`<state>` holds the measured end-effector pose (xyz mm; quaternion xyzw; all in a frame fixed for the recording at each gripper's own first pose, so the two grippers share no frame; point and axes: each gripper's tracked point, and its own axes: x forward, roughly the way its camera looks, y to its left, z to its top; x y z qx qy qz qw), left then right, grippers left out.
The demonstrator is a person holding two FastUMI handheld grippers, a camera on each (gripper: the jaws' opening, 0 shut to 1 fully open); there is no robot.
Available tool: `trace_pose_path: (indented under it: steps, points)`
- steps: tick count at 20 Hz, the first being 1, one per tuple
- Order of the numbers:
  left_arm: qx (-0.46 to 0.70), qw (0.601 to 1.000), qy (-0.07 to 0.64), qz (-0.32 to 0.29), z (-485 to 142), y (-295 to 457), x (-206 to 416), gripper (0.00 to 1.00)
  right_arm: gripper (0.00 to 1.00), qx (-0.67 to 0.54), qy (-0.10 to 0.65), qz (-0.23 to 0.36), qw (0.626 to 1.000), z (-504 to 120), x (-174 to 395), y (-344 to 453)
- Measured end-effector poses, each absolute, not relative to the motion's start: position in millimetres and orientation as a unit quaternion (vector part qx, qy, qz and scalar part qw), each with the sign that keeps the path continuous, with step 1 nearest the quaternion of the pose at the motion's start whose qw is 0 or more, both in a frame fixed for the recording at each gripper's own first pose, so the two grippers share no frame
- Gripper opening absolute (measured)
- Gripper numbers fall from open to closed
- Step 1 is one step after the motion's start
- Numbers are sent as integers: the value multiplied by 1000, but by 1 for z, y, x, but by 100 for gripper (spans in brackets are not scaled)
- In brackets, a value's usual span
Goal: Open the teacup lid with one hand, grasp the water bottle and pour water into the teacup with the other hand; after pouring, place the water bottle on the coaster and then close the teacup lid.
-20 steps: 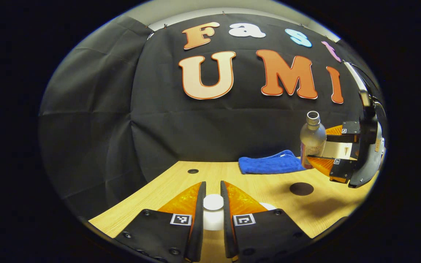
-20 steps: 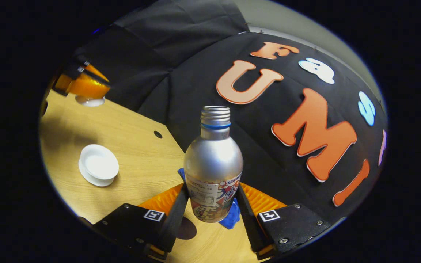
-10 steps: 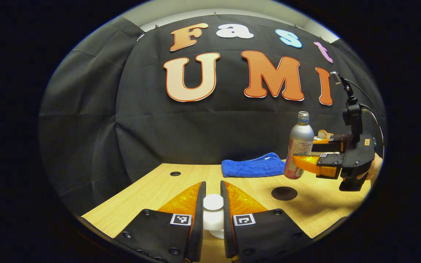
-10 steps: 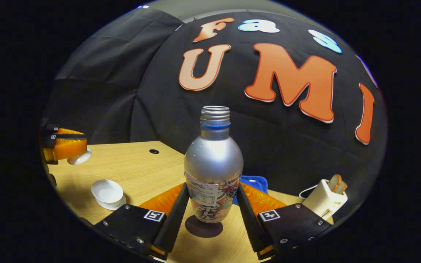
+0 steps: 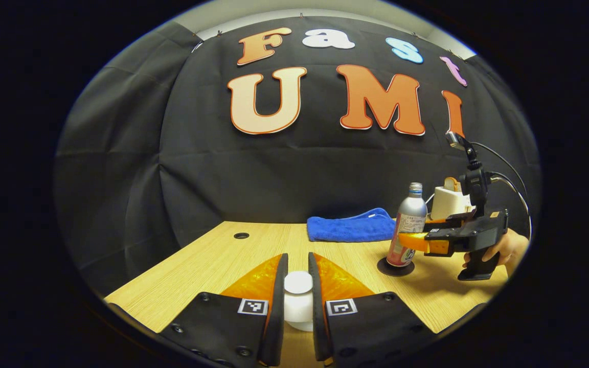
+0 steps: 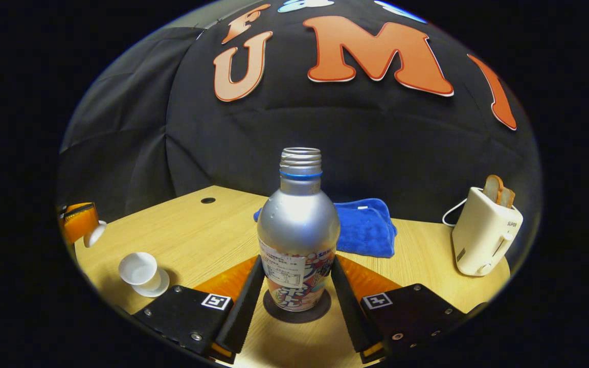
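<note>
Since the earlier frames the water bottle [image 6: 298, 235] has been lowered upright onto the dark coaster [image 6: 297, 313]. It is gripped on both sides by the right gripper [image 6: 294, 286]. Label print is too small to read. The lid [image 5: 298, 296] is held clamped in the left gripper [image 5: 298, 286], level above the table [image 5: 223, 266]. The open teacup [image 6: 140, 269] stands well apart.

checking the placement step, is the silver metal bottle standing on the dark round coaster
Yes: in the right gripper view the silver metal bottle stands upright with its base on the dark round coaster on the wooden table.
</note>
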<state>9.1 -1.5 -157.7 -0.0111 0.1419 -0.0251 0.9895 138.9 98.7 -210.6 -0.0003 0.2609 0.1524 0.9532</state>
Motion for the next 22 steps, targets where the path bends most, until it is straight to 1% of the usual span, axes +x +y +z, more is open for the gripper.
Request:
trace_pose_path:
  steps: [1, 2, 3, 10, 12, 13, 14, 15, 22]
  points:
    - [-11, 989, 145, -25, -160, -2, 8, 27, 78, -2, 265, 151, 952, -214, 140, 98]
    - [-12, 989, 147, -25, -161, -2, 9, 27, 76, 0, 269, 151, 951, -219, 140, 100]
    - [-12, 988, 149, -25, -162, -2, 8, 28, 79, 2, 276, 149, 949, -224, 140, 102]
    - [-17, 987, 156, -28, -169, -4, 10, 28, 79, 4, 280, 143, 949, -227, 141, 100]
    - [-20, 987, 154, -29, -169, -6, 11, 28, 84, 2, 289, 145, 946, -230, 138, 98]
    - [-21, 988, 153, -30, -169, -7, 12, 27, 90, 0, 290, 149, 945, -229, 137, 97]
    - [-21, 988, 153, -30, -170, -8, 14, 27, 93, 1, 288, 150, 946, -226, 133, 97]
    - [-19, 988, 153, -32, -170, -9, 15, 28, 98, 3, 284, 151, 947, -222, 127, 96]
    - [-33, 987, 153, -40, -181, -24, 27, 27, 98, -6, 243, 154, 958, -194, 102, 82]
